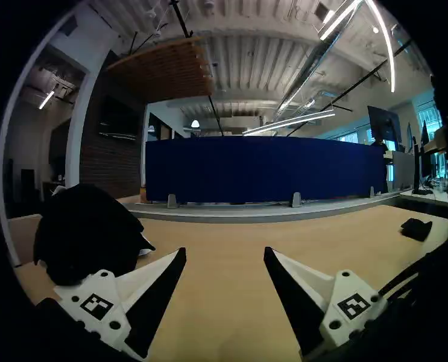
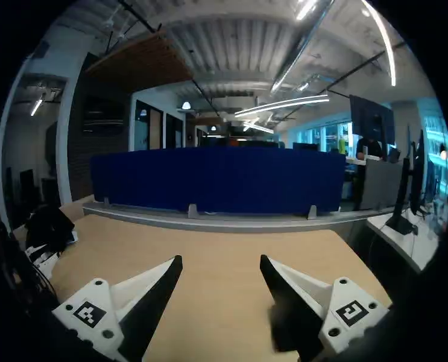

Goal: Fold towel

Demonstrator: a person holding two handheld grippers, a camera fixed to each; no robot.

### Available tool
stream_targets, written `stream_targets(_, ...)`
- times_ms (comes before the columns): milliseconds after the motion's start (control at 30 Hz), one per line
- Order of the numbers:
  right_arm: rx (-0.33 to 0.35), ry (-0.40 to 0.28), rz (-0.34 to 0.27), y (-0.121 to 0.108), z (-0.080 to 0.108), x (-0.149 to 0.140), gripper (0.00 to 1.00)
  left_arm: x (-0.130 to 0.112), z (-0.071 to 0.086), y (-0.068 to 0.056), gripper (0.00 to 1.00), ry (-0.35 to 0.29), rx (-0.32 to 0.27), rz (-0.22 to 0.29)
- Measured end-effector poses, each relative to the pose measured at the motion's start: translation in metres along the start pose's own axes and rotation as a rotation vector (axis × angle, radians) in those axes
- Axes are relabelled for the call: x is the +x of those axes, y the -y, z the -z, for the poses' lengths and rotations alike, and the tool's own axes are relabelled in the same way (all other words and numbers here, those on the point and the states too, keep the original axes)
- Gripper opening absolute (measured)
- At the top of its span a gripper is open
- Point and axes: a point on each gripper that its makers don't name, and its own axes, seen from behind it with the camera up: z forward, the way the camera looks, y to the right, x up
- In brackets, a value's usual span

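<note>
The left gripper is hovering wide open over the wooden table, gripping nothing; the right gripper is hanging just as open and just as empty. Beside the left gripper's left finger, a dark heap is sitting on the table; I cannot tell whether it is the towel. Farther off, a small dark object is lying near the table's edge, in front of the blue divider. The risk is reaching for the wrong bundle, or pinching a bunched layer and dragging it.
</note>
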Motion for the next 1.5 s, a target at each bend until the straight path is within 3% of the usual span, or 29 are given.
stream_targets(467, -0.004, -0.104, -0.047, -0.032, 0.002, -0.011, 1.00, 0.000, -0.001, 0.000, 0.96, 0.000, 0.000, 0.000)
stream_targets(867, -0.078, -0.160, -0.070, -0.054, -0.001, -0.057, 1.00, 0.000, -0.001, 0.001, 0.96, 0.000, 0.000, 0.000)
stream_targets(1200, -0.060, -0.178, -0.117, -0.043, -0.011, -0.099, 1.00, 0.000, -0.002, 0.002, 0.96, 0.000, 0.000, 0.000)
stream_targets(1500, -0.122, -0.197, -0.134, -0.057, -0.020, -0.112, 1.00, 0.001, -0.001, 0.002, 0.96, 0.000, 0.000, 0.000)
